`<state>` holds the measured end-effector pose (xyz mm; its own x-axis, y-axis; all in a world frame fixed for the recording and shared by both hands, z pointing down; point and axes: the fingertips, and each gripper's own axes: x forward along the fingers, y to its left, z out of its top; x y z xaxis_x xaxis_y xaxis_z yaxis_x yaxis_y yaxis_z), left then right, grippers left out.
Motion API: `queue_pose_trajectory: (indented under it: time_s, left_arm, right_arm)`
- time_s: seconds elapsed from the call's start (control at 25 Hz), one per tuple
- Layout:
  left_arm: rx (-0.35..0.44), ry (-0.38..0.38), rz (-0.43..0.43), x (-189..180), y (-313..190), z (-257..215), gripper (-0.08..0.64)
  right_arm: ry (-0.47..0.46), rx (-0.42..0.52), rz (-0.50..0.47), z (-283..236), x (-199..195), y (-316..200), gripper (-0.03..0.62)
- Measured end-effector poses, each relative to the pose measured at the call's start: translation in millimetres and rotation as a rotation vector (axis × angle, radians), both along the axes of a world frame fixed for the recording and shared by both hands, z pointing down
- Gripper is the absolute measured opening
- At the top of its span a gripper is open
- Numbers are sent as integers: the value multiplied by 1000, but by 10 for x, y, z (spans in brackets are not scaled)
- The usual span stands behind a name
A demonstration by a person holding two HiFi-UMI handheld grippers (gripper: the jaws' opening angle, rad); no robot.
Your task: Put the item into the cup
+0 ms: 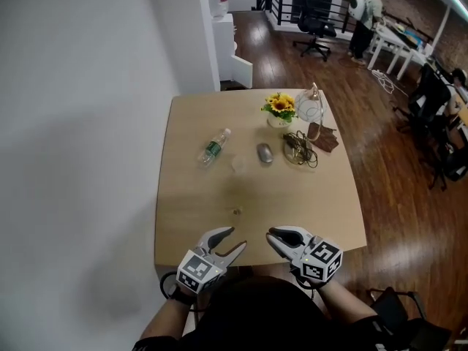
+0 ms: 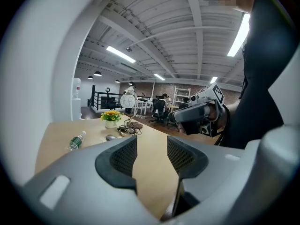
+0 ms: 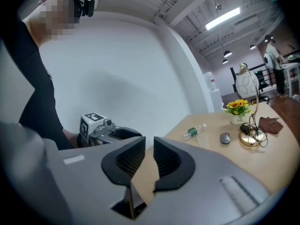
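My left gripper [image 1: 235,240] and right gripper [image 1: 270,237] at near edge of table [image 1: 190,218], jaws of both apart, nothing between. Clear cup [image 1: 238,164] mid-table, well ahead of both. Tiny speck [image 1: 235,211] lies between, seen in head view only, too small to tell. One cup, one bottle [image 1: 213,147], one mouse [image 1: 264,153].

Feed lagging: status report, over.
Left hand-held gripper, right hand-held gripper: open, empty. Small clear plastic cup untouched, between lying clear plastic bottle and grey mouse. Nothing blocking.

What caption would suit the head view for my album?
Both empty, the left gripper and right gripper hover over a table's near edge; bottle, cup, mouse and flowers sit beyond.
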<state>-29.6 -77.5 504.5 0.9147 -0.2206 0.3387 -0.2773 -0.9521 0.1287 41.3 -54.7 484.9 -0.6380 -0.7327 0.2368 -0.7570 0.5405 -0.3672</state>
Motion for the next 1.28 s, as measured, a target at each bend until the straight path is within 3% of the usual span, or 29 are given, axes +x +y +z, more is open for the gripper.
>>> queue_pose_trajectory:
  time_s: [0.56, 0.76, 1.12, 1.28]
  left_arm:
    - [-38, 3, -17, 63, -694, 131, 195]
    - [-24, -56, -49, 69, -873, 323, 195]
    - [-91, -146, -138, -24, -1136, 735, 209]
    - [-93, -196, -172, -84, -1184, 928, 224]
  right_arm:
    - [13, -35, -47, 205, -64, -761, 64]
    - [35, -44, -72, 312, -5, -985, 64]
    - [158, -121, -175, 922, -28, -1397, 91]
    - [286, -163, -273, 1413, -134, -1489, 106]
